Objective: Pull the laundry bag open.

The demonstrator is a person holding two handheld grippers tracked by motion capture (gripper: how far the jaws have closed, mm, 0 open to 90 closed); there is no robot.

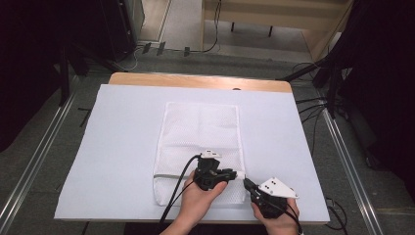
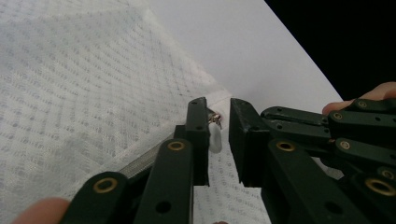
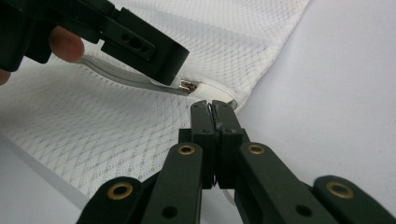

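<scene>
At lower centre, the zipper pull (image 2: 215,136) of the mesh bag (image 1: 199,142) was flanked by the spread left gripper (image 2: 218,140); the right gripper (image 3: 214,114) was pressed together.

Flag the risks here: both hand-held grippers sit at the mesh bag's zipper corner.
1. The left hand-held gripper is open around the white zipper pull; closing off-centre may miss it or catch mesh.
2. The right hand-held gripper looks shut on the mesh bag corner; a thin pinch could slip or snag when the zipper is pulled.
</scene>
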